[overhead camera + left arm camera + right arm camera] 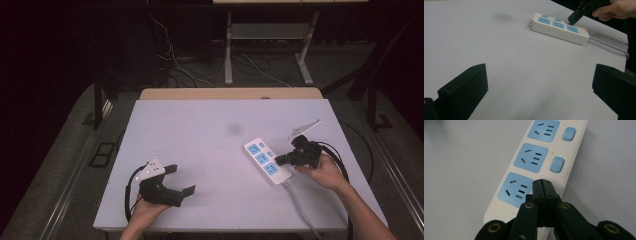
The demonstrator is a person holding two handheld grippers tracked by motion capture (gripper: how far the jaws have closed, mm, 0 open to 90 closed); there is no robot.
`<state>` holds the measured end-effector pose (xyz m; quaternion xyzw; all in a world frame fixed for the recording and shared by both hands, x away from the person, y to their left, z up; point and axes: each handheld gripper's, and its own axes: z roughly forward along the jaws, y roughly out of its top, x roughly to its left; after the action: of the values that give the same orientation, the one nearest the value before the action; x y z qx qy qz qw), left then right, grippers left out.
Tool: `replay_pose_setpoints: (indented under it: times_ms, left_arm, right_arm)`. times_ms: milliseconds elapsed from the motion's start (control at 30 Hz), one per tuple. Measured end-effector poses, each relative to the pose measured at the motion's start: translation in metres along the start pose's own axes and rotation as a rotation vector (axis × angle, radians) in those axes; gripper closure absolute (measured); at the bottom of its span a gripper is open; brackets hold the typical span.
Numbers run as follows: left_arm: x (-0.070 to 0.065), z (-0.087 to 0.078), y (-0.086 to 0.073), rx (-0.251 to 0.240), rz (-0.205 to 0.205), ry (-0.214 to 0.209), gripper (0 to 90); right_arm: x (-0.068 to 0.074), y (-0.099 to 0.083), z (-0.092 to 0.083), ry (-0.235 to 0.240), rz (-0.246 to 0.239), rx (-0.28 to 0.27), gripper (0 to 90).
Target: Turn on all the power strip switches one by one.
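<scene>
A white power strip [267,161] with three blue sockets lies on the right half of the white table [200,130]. My right gripper [278,160] is shut, with nothing between its jaws. In the right gripper view its closed tips [542,183] sit over the strip [534,157], just right of the nearest socket, in line with two blue switches [557,164]. Whether they touch the strip I cannot tell. My left gripper [181,180] rests near the front left, open and empty. In the left gripper view its jaws stand wide apart [540,75], facing the strip [559,28] and the right gripper [575,17].
The strip's grey cable [300,205] runs off the table's front right edge. A faint dark smudge [234,128] marks the tabletop behind the strip. Beyond the table's wooden back edge [230,93] are desk legs and loose wires on the floor.
</scene>
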<state>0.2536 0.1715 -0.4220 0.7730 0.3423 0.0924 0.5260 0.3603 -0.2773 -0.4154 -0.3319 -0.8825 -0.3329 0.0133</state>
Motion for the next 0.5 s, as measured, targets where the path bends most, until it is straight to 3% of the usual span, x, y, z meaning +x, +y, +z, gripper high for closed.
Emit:
replay_pose_setpoints:
  times_ms: [300, 500]
  left_arm:
    - [0.000, 0.000, 0.000, -0.004, 0.000, 0.000, 0.0]
    - [-0.001, 0.000, 0.000, -0.003, 0.002, -0.001, 0.0]
  right_arm:
    - [0.001, 0.000, -0.002, 0.016, 0.003, 0.013, 90.0]
    - [0.006, 0.009, -0.014, 0.011, -0.018, 0.005, 90.0]
